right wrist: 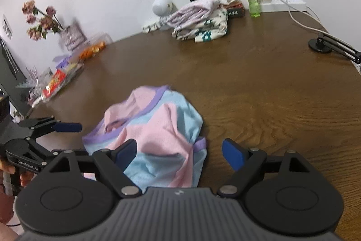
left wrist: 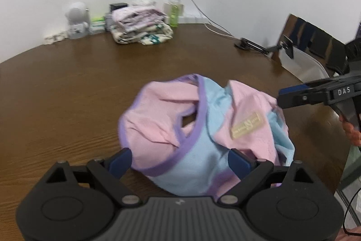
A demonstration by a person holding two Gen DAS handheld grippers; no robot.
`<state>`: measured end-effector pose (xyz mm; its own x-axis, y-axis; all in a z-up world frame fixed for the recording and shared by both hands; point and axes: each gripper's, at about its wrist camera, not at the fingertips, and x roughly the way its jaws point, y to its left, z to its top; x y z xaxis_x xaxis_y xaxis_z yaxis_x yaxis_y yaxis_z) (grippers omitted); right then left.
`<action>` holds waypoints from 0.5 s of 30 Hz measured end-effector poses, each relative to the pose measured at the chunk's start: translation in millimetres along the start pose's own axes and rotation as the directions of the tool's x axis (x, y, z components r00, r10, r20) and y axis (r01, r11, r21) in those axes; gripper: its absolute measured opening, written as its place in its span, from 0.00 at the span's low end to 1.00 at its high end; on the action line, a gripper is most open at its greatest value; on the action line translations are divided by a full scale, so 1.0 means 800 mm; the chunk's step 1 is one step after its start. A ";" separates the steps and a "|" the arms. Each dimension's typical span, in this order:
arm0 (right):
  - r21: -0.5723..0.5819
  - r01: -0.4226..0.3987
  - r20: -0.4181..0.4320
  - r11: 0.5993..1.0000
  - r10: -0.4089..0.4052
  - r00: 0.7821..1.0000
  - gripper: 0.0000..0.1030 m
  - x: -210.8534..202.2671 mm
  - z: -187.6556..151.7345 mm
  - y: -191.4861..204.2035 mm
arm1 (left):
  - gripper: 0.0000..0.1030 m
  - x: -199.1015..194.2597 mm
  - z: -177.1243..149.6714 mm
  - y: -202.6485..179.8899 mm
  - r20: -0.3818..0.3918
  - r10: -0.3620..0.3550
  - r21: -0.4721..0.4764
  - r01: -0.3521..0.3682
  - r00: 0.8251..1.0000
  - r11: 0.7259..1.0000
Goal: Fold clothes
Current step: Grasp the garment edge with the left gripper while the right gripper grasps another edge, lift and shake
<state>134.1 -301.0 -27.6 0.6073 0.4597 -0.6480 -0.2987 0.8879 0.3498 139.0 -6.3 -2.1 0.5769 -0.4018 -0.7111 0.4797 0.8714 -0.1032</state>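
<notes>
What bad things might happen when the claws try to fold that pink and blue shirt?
The pink and blue shirt lies crumpled with layers overlapping, so the open left claw may pinch several layers and fold it lopsided. The open right claw sits toward the shirt's right edge and might close on bare table. Pulling may also drag the shirt off the table's near edge.

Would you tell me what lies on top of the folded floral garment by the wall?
A folded lilac striped garment lies on the floral garment. Anything between or beneath them is covered.
</notes>
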 end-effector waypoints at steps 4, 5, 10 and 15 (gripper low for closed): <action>0.027 -0.013 -0.020 1.000 0.013 1.000 0.73 0.008 -0.009 -0.004 | 0.75 0.012 0.001 0.000 -0.003 0.003 0.011 -0.003 1.000 1.000; 0.036 -0.015 -0.023 0.999 0.016 1.000 0.63 0.009 -0.011 -0.005 | 0.63 0.015 0.001 -0.001 -0.003 0.004 0.014 -0.004 1.000 1.000; 0.070 -0.052 -0.022 0.996 0.053 0.998 0.08 0.014 -0.016 -0.013 | 0.06 0.031 0.002 -0.001 -0.007 0.008 0.028 -0.008 1.000 1.000; 0.040 -0.045 0.007 0.998 0.045 0.999 0.03 0.009 -0.003 -0.015 | 0.01 0.024 0.017 0.009 0.040 0.030 0.023 -0.031 0.999 0.999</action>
<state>140.6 -308.6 -38.0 0.5985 0.4989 -0.6268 -0.2964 0.8648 0.4052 163.0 -11.5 -7.0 0.6172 -0.3869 -0.6851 0.4767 0.8766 -0.0656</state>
